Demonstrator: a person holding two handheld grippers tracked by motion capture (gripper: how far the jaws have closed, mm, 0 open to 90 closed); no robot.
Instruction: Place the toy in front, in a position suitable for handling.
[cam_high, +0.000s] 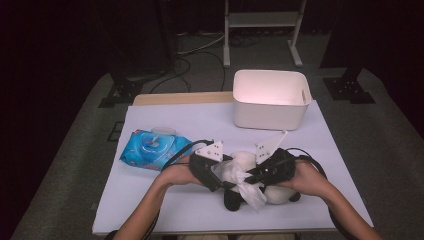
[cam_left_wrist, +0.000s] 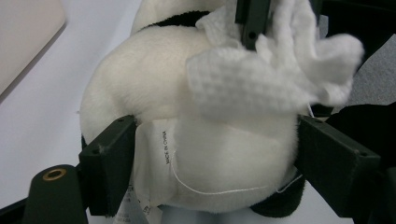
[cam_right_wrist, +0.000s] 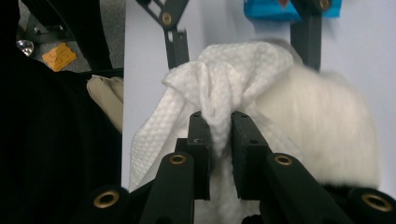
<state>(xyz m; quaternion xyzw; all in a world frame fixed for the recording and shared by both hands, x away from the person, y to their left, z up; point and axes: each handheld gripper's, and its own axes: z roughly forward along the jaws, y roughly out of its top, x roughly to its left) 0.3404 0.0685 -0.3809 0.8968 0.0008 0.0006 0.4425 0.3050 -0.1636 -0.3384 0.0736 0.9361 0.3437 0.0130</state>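
Note:
A white plush toy (cam_high: 246, 161) with black limbs lies near the table's front edge. My left gripper (cam_high: 225, 175) is shut on it. In the left gripper view the two black jaws press the toy's white body (cam_left_wrist: 149, 84) from both sides, by its sewn-in label. My right gripper (cam_high: 251, 176) comes in from the right, shut on a crumpled white wet wipe (cam_high: 247, 186). In the right gripper view that gripper (cam_right_wrist: 219, 135) pinches the wipe (cam_right_wrist: 233, 70), which rests against the toy's fur (cam_right_wrist: 327, 130). The wipe (cam_left_wrist: 261, 79) drapes over the toy's top.
A blue pack of wet wipes (cam_high: 152, 149) lies to the left on the white table sheet (cam_high: 165, 200). A white bin (cam_high: 270, 97) stands at the back right. Dark floor, cables and stand legs surround the table.

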